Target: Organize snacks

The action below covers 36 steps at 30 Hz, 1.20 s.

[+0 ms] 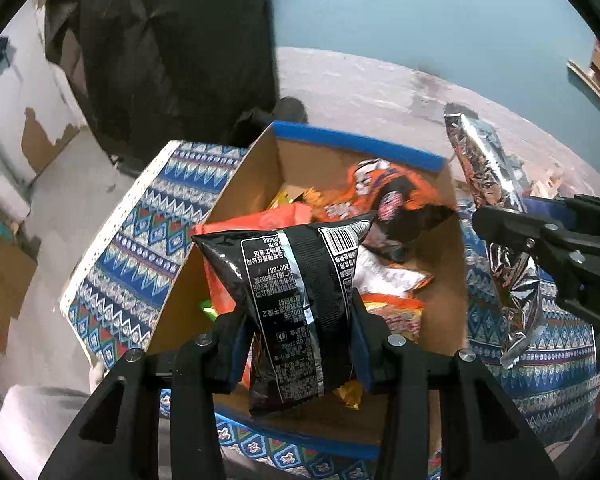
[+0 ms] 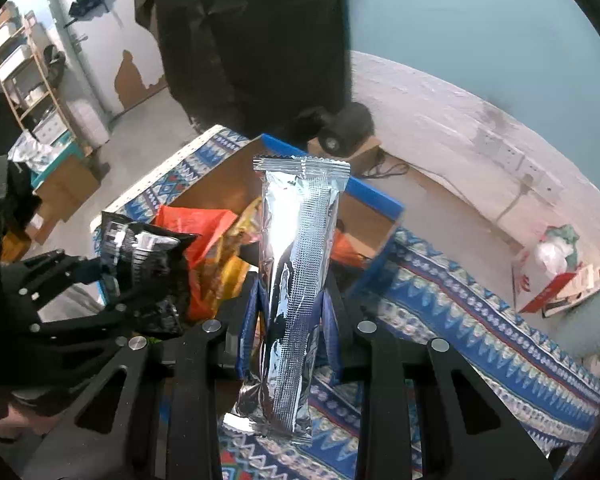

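Observation:
My left gripper (image 1: 300, 320) is shut on a black snack bag (image 1: 292, 288) with white print, held above an open cardboard box (image 1: 448, 280) with blue-taped edges. The box holds several orange, red and yellow snack packets (image 1: 384, 196). My right gripper (image 2: 290, 308) is shut on a long silver foil packet (image 2: 296, 272), held upright beside the box's right side. The silver packet also shows in the left wrist view (image 1: 496, 216), and the black bag shows in the right wrist view (image 2: 148, 256).
The box stands on a table covered with a blue patterned cloth (image 2: 460, 312). A person in dark clothes (image 1: 172, 48) stands behind the box. A white bag and red-white items (image 2: 556, 264) lie far right. A shelf rack (image 2: 24, 72) stands at the left wall.

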Each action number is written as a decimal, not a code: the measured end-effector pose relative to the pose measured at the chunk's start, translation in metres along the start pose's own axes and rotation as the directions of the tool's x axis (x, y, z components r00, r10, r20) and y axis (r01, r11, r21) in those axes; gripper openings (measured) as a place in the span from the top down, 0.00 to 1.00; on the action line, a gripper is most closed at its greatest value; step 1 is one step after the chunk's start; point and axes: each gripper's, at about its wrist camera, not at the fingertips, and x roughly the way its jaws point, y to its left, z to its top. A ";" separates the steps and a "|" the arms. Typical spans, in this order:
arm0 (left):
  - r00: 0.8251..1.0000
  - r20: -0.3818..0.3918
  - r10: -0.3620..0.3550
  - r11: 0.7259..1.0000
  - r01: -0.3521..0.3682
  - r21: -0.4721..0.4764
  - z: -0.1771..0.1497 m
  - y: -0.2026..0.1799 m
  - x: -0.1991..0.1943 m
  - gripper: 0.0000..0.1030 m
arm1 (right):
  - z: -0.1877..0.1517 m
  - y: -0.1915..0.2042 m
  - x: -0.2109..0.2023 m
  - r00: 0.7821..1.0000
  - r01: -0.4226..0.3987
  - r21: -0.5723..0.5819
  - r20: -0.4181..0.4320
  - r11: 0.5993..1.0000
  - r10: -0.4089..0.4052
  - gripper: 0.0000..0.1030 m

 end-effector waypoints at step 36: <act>0.996 0.021 0.085 0.996 -0.084 -0.010 -0.005 0.020 -0.043 0.21 | 0.003 0.031 0.011 0.999 -0.050 -0.044 -0.005 0.998 0.050 0.43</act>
